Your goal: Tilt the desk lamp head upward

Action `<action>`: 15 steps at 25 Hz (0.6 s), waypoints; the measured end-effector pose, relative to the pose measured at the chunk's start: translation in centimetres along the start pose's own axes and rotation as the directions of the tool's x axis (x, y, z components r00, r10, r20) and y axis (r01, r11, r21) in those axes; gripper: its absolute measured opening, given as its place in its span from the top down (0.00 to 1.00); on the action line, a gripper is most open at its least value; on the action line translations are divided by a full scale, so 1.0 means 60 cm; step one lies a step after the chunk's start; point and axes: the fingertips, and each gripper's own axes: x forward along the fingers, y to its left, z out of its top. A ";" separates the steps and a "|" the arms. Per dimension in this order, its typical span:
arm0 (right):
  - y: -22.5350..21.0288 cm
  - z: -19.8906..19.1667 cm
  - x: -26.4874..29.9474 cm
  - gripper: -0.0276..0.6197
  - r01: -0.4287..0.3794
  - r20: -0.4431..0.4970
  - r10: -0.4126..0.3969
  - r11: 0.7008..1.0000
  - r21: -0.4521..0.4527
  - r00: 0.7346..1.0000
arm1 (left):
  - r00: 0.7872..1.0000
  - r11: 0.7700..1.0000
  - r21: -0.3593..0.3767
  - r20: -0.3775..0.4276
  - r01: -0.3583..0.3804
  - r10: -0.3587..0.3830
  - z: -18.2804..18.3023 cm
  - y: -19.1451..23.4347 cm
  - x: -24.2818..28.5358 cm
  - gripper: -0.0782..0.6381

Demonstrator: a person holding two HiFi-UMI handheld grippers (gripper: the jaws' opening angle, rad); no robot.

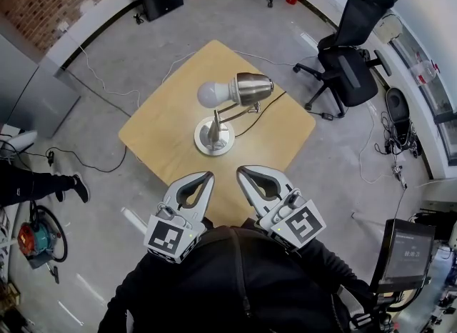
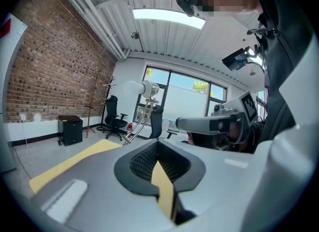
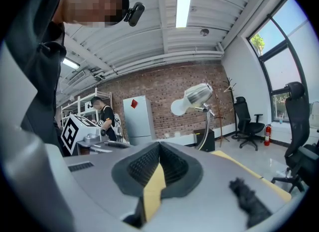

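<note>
At the near edge of the wooden table [image 1: 161, 135], I hold my left gripper [image 1: 207, 176] and right gripper [image 1: 241, 171] side by side, each with its jaws pressed together pad against pad, both well short of the desk lamp [image 1: 230, 103]. The lamp stands on its round metal base [image 1: 214, 139] near the table's middle, its brushed-metal head [image 1: 253, 88] and bare white bulb [image 1: 211, 94] turned toward the left of the head view, a black cord [image 1: 268, 107] trailing off the far edge. Only the head view shows the table's whole outline, the 2 square-marker cubes and a monitor [image 1: 405, 253] at lower right whose screen text is too small to read. The left gripper view alone takes in the big windows [image 2: 184, 101] behind the lamp and my other gripper from the side. The right gripper view alone shows a white cabinet [image 3: 135, 119] bearing a red diamond sticker with no legible print, and a person [image 3: 105, 117] standing at shelves by the brick wall [image 3: 174, 101]. A red fire extinguisher [image 3: 267, 134] stands by the office chairs; its label cannot be read.
</note>
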 end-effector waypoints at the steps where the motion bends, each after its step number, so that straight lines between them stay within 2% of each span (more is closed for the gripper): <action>1: -0.001 -0.001 -0.001 0.95 0.001 0.000 -0.001 1.000 0.002 1.000 | 1.000 1.000 -0.001 0.000 -0.001 0.001 0.000 0.000 0.000 0.88; 15: -0.003 0.001 -0.005 0.95 0.008 0.010 -0.008 1.000 0.016 1.000 | 1.000 1.000 -0.012 -0.013 0.003 -0.003 -0.006 -0.004 0.002 0.88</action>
